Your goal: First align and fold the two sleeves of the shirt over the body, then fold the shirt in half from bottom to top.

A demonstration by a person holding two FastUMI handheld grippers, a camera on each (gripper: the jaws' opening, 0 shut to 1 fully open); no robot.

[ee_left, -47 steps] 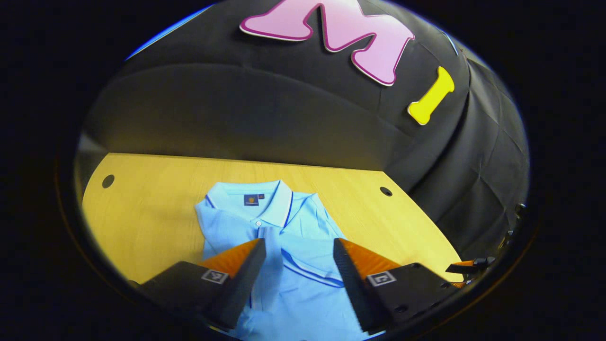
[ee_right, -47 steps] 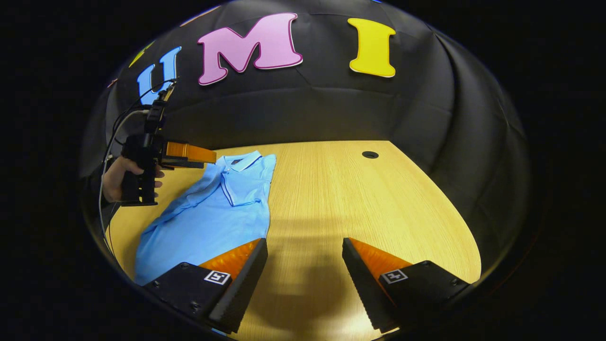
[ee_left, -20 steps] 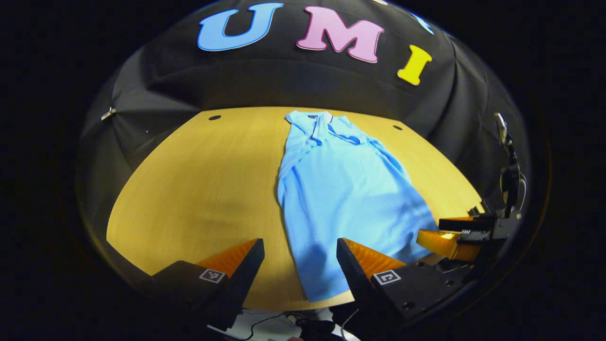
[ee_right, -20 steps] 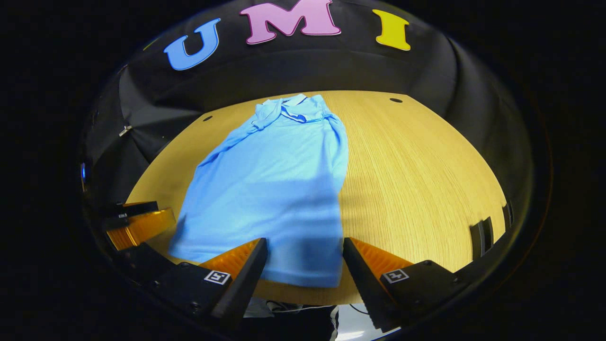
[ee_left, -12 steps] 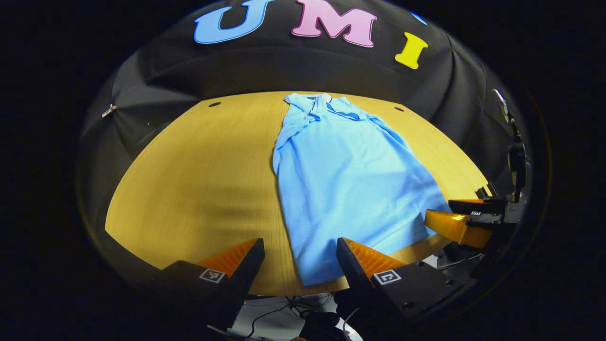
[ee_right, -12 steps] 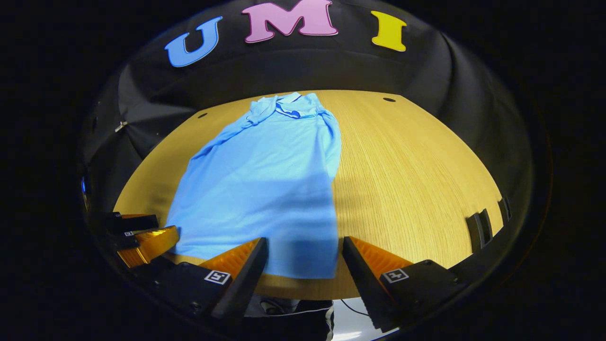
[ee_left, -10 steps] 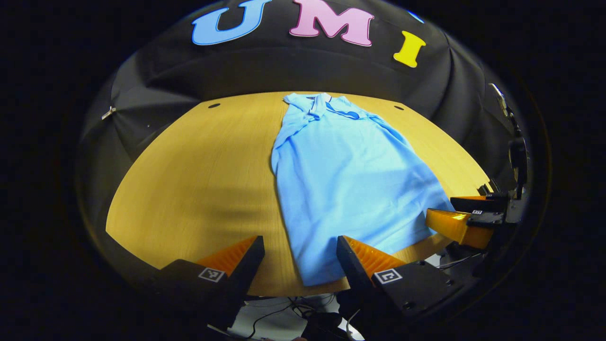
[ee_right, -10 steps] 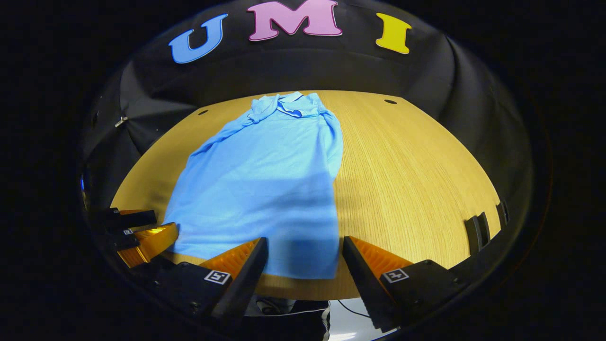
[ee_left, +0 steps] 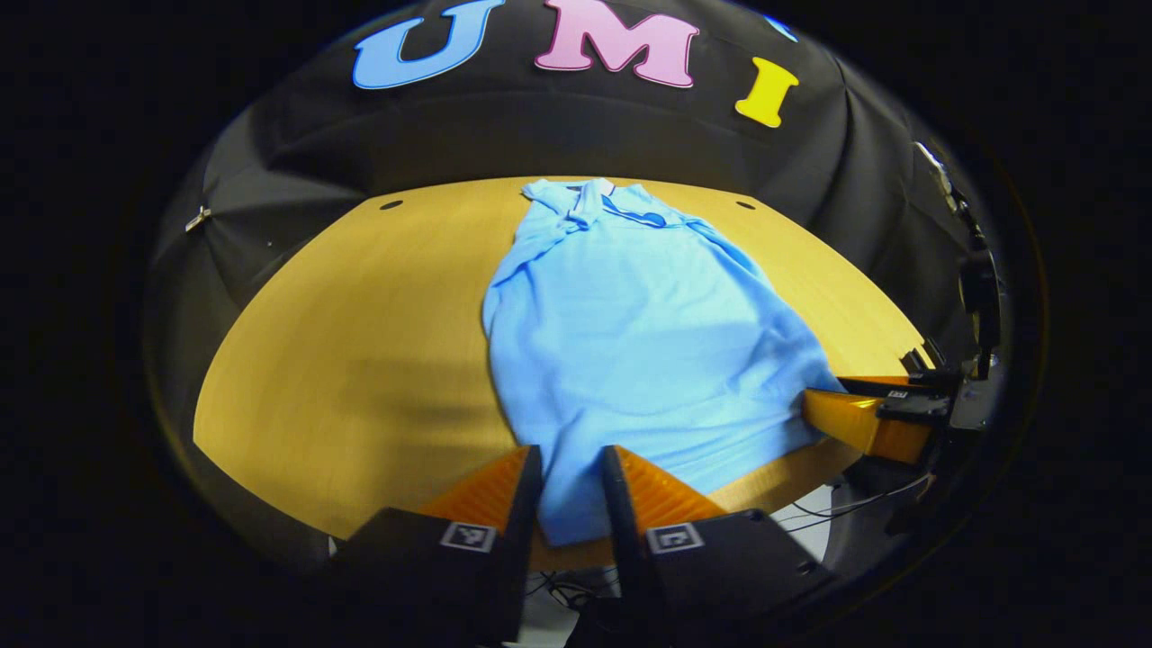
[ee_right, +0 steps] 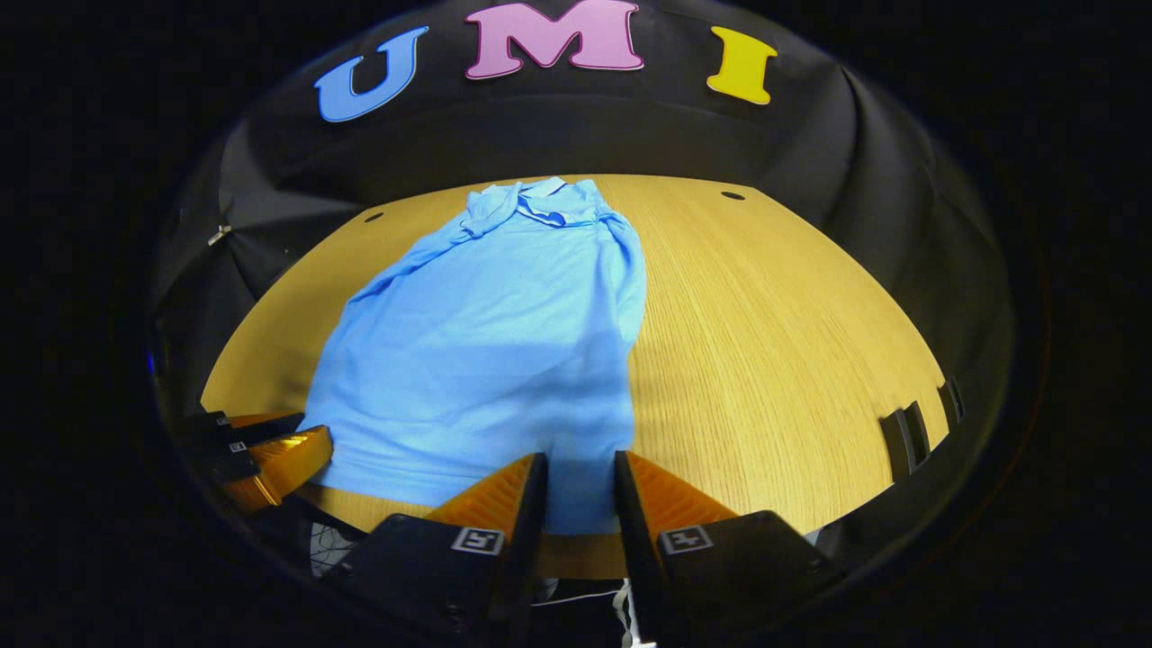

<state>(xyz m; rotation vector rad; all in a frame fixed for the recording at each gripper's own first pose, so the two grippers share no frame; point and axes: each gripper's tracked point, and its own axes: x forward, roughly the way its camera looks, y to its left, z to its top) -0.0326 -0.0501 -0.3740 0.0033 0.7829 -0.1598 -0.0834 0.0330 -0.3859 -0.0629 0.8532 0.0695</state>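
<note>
A light blue polo shirt (ee_left: 630, 333) lies lengthwise on the wooden table (ee_left: 360, 315), collar at the far end, sleeves folded in over the body, hem at the near edge. My left gripper (ee_left: 571, 468) is shut on the hem's near left corner, with cloth between its fingers. In the right gripper view the shirt (ee_right: 504, 333) runs away across the table (ee_right: 765, 342), and my right gripper (ee_right: 579, 477) is shut on the hem's right corner. Each view also catches the other gripper at the hem: the right one (ee_left: 864, 418) and the left one (ee_right: 270, 450).
Two small round holes (ee_left: 391, 205) (ee_left: 745, 205) sit near the table's far corners. Cables (ee_left: 864, 504) hang below the near edge. Black slotted parts (ee_right: 918, 432) stand at the table's right rim. Bare wood lies on both sides of the shirt.
Both grippers went from wide open to shut on the shirt's hem corners. Before that they pulled back from the collar end to the near edge.
</note>
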